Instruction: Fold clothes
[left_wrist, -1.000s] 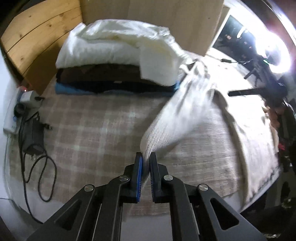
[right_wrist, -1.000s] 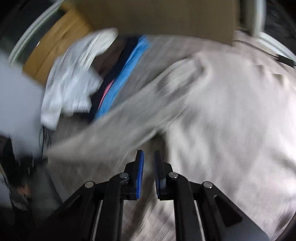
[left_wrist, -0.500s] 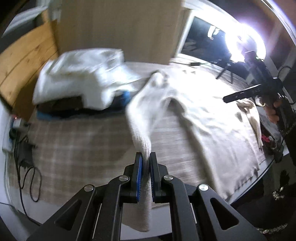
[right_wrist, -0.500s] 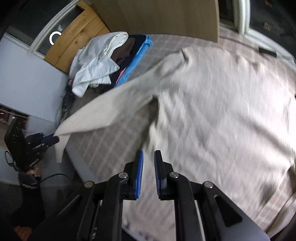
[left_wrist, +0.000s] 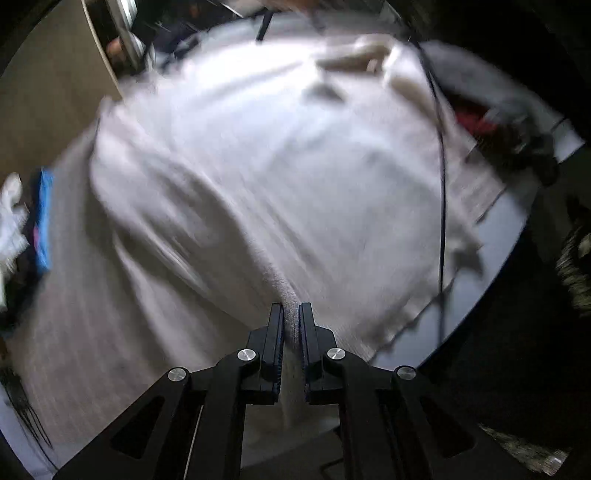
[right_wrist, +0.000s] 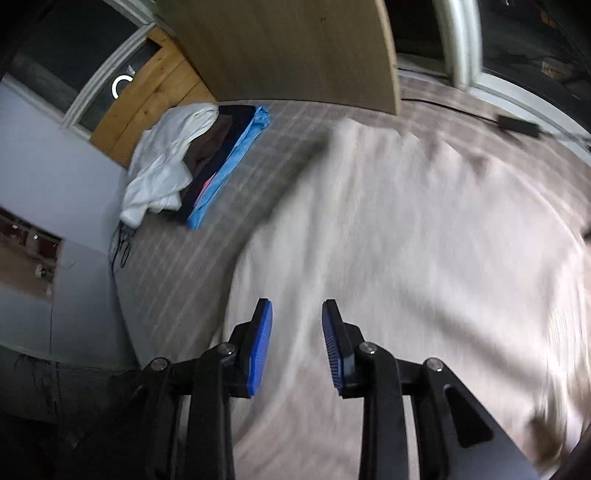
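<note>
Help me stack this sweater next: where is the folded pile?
In the right wrist view, the pile sits upper left on the plaid cloth, by the wooden board, left of the sweater.

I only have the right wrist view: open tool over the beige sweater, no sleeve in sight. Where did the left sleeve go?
Observer: The left tool is shut on a fold of the beige sweater, pinched between its fingers.
Operator: Is it carrying the fabric over the body?
Observer: It looks so: the pinched strip runs straight from the fingers onto the spread sweater, though the picture is blurred.
Operator: Anything in the way over there?
Observer: A thin black cable lies across the sweater's far side, running toward the table edge.
</note>
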